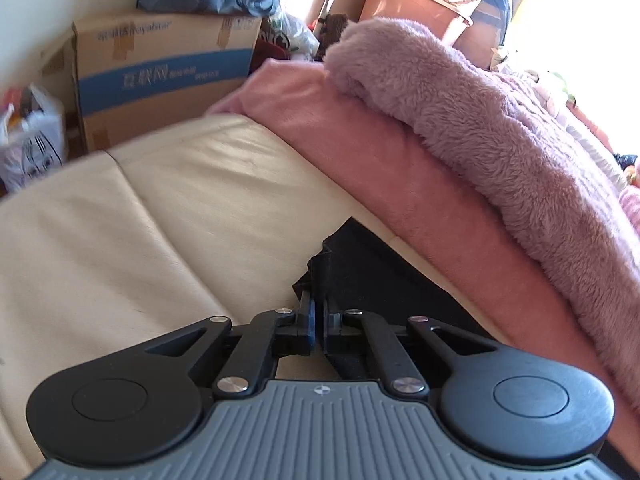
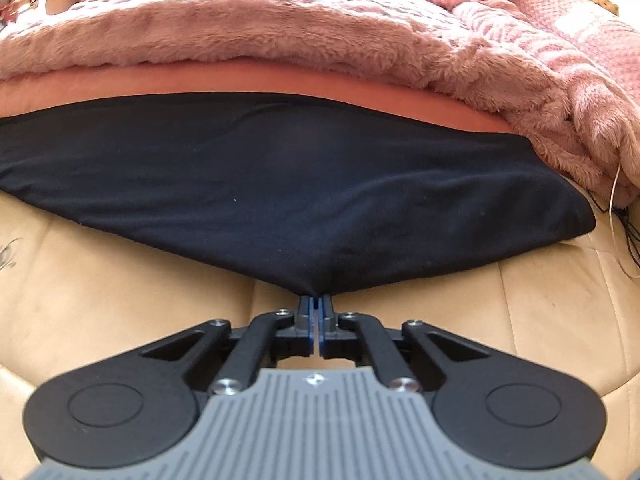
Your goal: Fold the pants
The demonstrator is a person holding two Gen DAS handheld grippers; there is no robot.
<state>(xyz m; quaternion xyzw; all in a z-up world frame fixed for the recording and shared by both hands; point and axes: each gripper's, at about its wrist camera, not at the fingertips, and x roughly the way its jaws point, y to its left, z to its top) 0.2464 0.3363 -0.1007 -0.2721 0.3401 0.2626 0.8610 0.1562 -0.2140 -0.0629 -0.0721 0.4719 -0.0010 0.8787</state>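
Note:
Black pants (image 2: pixel 280 176) lie spread flat on a cream leather surface (image 2: pixel 100 280), their far edge against a pink mattress side. My right gripper (image 2: pixel 318 304) is shut on the near edge of the pants, which is pulled to a point at the fingertips. In the left wrist view my left gripper (image 1: pixel 319 300) is shut on a corner of the black pants (image 1: pixel 352 264), and that corner stands lifted above the cream leather (image 1: pixel 140 220). The rest of the pants is hidden behind the gripper body there.
A fluffy mauve blanket (image 1: pixel 500 128) lies on the pink mattress (image 1: pixel 360 140) along the far side. A cardboard box (image 1: pixel 160 68), plastic bags (image 1: pixel 32 140) and clutter stand beyond the cream surface. The pink blanket (image 2: pixel 320 20) edge hangs close to the pants at right.

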